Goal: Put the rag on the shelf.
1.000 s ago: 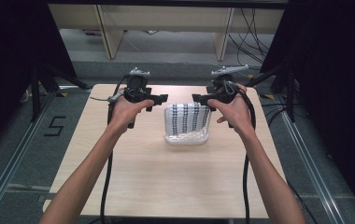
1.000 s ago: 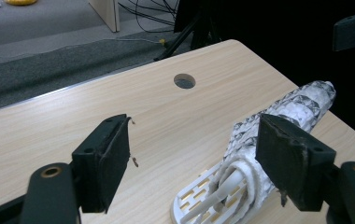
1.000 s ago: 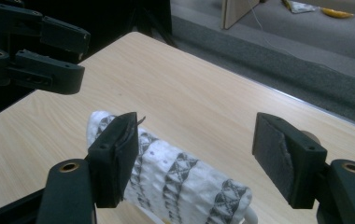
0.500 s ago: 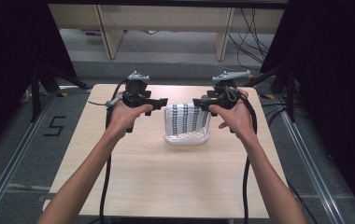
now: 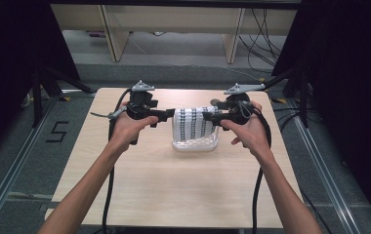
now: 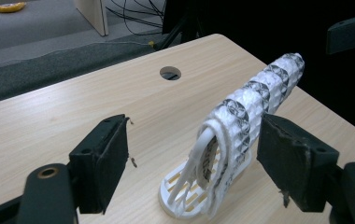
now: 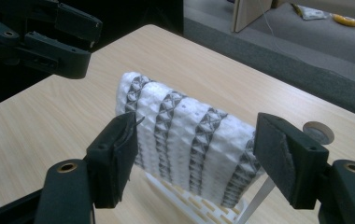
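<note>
Two claws, both spread wide, nothing pinched in either. Left gripper (image 5: pixel 170 115) level, pointing inward at the near end of the white cloth with grey diamond bands (image 5: pixel 195 124); seen along its own jaws, the folded edge of that cloth (image 6: pixel 241 121) stands between the two black pads (image 6: pixel 110 163) but closer to the right-hand one, no contact that I can make out. The cloth is draped over a white slotted plastic rack (image 6: pixel 185 193), which sits on the pale wooden table (image 5: pixel 174 195) just below and ahead of the jaws.

Right gripper (image 5: pixel 208 116) faces in from the opposite side. Along its jaws the cloth's broad side (image 7: pixel 189 140) lies just beyond the pads; the left pad (image 7: pixel 117 156) overlaps the cloth's edge in the picture, touching or not I cannot tell. Rack base (image 7: pixel 189 203) below. Farther off, the left gripper's black jaws (image 7: pixel 56 42) at the cloth's far end.

Step in hand, as I judge it: approach and line-up for a two-ended grasp of the cloth on its rack. Next move calls for each claw to advance until the fold sits squarely between its pads, then close on fabric alone, clear of the rack's uprights, before lifting.
</note>
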Tool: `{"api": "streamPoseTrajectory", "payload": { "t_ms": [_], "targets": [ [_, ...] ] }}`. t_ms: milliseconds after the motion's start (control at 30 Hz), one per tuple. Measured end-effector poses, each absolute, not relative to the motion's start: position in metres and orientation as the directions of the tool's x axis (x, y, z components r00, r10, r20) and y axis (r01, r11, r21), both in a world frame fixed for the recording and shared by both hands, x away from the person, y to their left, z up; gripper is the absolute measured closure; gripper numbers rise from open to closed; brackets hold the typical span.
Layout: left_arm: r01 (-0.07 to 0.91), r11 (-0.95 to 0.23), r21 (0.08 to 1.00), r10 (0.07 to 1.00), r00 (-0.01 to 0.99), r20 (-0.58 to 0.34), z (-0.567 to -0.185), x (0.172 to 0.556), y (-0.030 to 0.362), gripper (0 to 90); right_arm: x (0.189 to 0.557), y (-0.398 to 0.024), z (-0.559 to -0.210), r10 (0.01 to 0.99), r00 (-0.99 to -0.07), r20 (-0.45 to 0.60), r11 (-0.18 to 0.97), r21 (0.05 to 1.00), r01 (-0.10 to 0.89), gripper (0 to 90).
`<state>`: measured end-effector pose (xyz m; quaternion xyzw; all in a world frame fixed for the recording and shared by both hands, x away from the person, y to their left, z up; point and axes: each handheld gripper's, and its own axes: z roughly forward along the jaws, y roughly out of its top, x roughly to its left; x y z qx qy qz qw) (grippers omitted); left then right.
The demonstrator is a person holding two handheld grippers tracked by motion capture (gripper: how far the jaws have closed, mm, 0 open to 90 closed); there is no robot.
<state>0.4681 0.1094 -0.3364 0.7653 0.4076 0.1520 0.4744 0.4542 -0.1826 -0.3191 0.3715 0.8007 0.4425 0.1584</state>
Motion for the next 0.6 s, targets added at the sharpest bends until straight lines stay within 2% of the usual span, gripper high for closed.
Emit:
{"api": "streamPoseTrajectory", "payload": {
  "t_ms": [600],
  "targets": [
    [0.457, -0.225, 0.86, 0.746, 0.649, -0.149, -0.351, 0.437, 0.112, 24.3, 0.432, -0.188, -0.342, 0.709, -0.701, 0.083, 0.341, 0.829, 0.443, 31.7]
  ]
}}
